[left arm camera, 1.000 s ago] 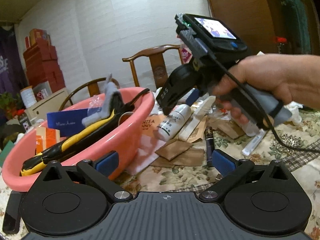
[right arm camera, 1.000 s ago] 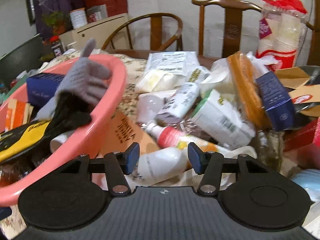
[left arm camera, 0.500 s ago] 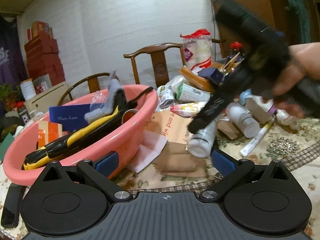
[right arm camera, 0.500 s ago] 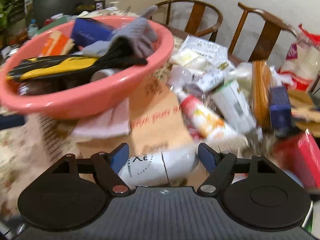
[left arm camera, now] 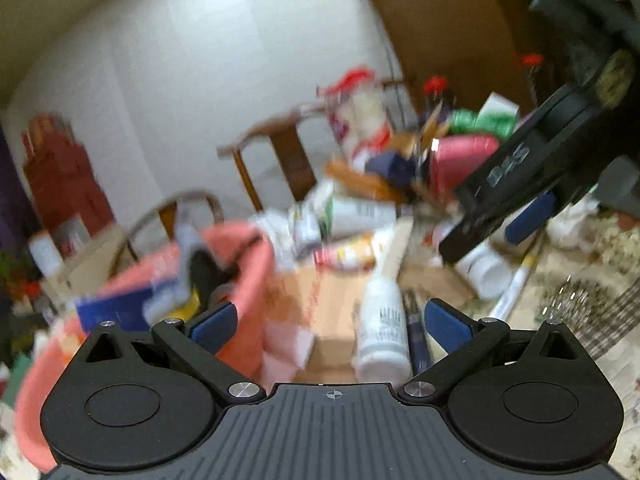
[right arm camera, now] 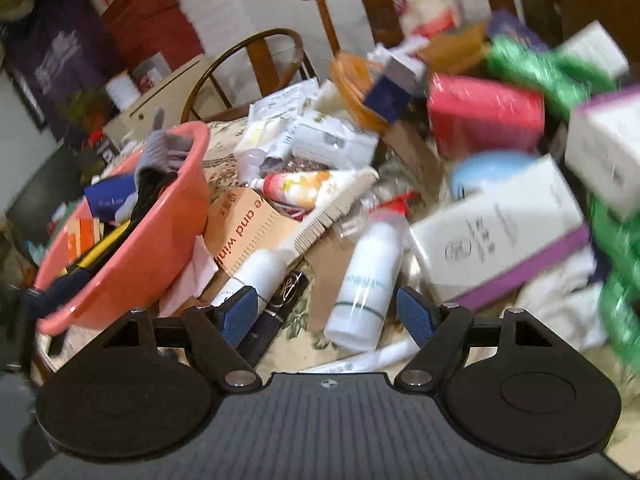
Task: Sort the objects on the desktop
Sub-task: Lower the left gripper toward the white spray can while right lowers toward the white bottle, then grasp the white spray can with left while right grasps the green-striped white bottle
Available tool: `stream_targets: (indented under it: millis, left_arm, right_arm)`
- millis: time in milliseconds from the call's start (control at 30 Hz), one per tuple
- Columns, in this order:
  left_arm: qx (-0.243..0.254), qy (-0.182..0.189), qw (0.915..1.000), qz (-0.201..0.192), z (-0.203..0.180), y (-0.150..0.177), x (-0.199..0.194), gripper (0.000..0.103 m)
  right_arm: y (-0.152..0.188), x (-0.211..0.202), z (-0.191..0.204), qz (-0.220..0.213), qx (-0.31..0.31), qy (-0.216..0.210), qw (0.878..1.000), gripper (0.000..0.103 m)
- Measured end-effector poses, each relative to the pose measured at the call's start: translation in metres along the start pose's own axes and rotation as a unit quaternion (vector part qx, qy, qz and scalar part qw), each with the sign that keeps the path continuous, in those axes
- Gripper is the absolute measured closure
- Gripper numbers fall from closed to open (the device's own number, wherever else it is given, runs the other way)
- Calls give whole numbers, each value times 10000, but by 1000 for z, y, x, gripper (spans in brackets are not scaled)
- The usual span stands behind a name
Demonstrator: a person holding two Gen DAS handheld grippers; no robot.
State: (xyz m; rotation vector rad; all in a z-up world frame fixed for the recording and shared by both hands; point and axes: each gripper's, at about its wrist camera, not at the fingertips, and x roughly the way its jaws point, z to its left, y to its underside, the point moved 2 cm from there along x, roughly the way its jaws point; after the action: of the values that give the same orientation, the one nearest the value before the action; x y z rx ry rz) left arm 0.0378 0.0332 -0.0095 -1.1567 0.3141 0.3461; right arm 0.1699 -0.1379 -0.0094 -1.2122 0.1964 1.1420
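A: Item, white bottle (right arm camera: 366,280)?
B: Plastic, pale green band, lying on the table (right arm camera: 292,344) among clutter, right of the pink basin (right arm camera: 152,248), a dark tube (right arm camera: 276,308) beside it
A: Fingers?
B: Right gripper (right arm camera: 326,314) wide apart, empty; left gripper (left arm camera: 330,324) wide, holding nothing

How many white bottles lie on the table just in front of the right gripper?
2. One white bottle lies between the fingers' line of sight, cap away; another lies left of it beside the dark tube. The pile may hide more.
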Motion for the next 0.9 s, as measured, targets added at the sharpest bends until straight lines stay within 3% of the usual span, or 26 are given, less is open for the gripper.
stream_targets:
  millis: [167,367,500,533,633,767,900]
  left_arm:
    - [-383,355,9975,475,-1,5,25,0]
    - [-271,368,9974,550,-11,-3,38,0]
    - [-947,1368,9840,637,-10,-8,30,0]
    - [-939,1399,9840,578,-11,-9,28,0]
    - [-586,919,9924,570,-13,-12,33,0]
    - [-673,1145,9873,877,-5,-11,52,3]
    - [-475,1117,9878,980,-13,-8,65,3]
  right_arm:
    - [-2,18,6,44,-238,666,9975,23]
    - [-3,43,28,250,-662,1312,9888,23]
    - [-5,54,31,461,-727,1568,9839,20]
    - [-5,55,32,507,-780,1592,9828,20]
    - [-5,53,29,529,-763,1616,9825,20]
    - [-6,52,25,581,-612,1527,9847,20]
    - [-4,56,24,659,-607,1548,9839,20]
